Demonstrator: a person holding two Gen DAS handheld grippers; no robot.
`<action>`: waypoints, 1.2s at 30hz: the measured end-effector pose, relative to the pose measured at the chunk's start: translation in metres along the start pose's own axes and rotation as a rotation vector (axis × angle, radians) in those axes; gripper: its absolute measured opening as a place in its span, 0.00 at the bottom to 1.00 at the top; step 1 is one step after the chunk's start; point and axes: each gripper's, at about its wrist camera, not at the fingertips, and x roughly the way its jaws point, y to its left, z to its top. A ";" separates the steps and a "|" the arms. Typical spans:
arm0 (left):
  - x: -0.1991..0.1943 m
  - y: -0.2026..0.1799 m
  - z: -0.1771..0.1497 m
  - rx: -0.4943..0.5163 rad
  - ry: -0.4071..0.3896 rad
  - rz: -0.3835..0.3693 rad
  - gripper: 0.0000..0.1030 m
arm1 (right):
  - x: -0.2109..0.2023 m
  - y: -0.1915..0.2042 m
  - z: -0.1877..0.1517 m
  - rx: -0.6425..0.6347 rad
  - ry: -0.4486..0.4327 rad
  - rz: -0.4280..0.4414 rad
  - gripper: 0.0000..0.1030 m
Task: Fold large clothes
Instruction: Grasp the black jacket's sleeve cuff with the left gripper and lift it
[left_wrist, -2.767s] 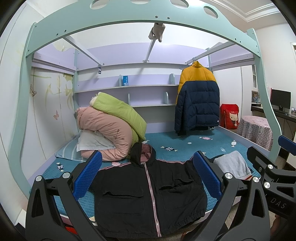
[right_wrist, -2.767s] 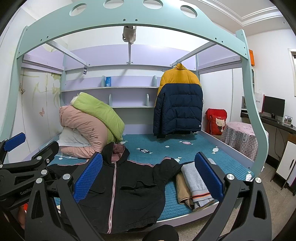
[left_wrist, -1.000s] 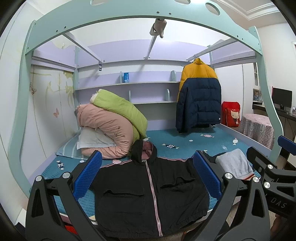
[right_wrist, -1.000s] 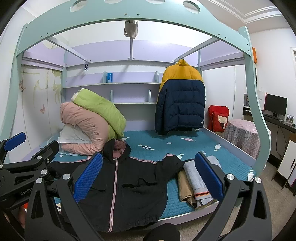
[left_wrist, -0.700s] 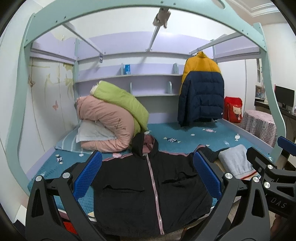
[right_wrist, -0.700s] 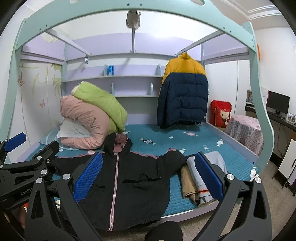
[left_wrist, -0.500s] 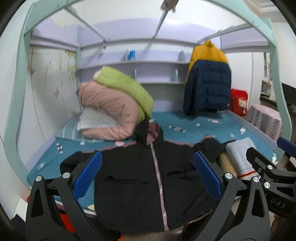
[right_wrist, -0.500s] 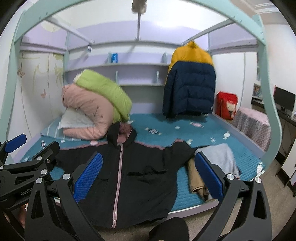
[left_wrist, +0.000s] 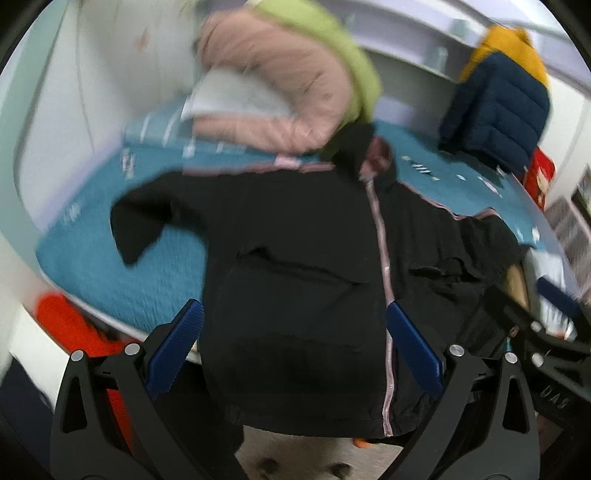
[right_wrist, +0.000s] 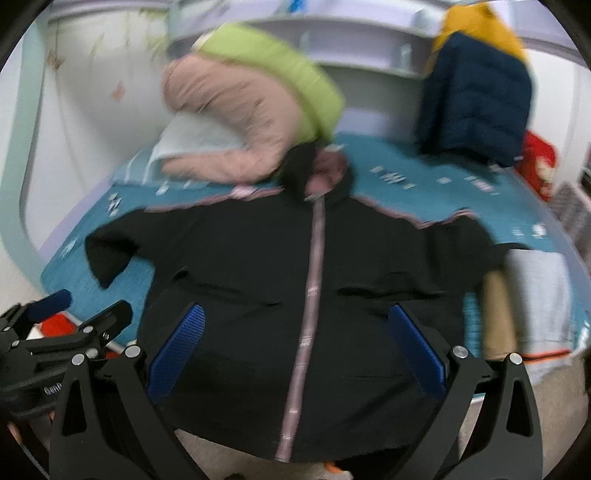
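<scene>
A black hooded jacket (left_wrist: 295, 258) (right_wrist: 258, 266) with a pink zip lies spread front-up on the teal bed (left_wrist: 155, 291) (right_wrist: 443, 192), its sleeves out to both sides and its hem hanging over the front edge. My left gripper (left_wrist: 293, 347) hovers open above the jacket's lower left half, nothing between its blue pads (left_wrist: 177, 343). My right gripper (right_wrist: 297, 350) hovers open over the lower middle of the jacket, astride the zip. Each gripper shows at the edge of the other's view. Both views are motion-blurred.
Rolled pink and green bedding (right_wrist: 251, 110) is piled behind the hood. A navy and yellow puffer coat (right_wrist: 476, 77) hangs at the back right. Folded grey and tan clothes (right_wrist: 528, 295) lie on the bed's right end. Something red (left_wrist: 70, 325) sits below the left bed edge.
Both grippers have moved forward and tipped down toward the jacket, which now fills each view. The bed frame arch has left the frame. The jaws stay open.
</scene>
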 end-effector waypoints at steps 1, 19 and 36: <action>0.009 0.015 0.002 -0.039 0.021 -0.009 0.95 | 0.011 0.008 0.002 -0.009 0.022 0.023 0.93; 0.128 0.312 0.044 -1.106 0.043 -0.145 0.95 | 0.181 0.093 0.035 -0.185 0.203 0.082 0.93; 0.214 0.339 0.028 -1.597 -0.105 -0.516 0.95 | 0.231 0.101 0.023 -0.212 0.279 0.080 0.93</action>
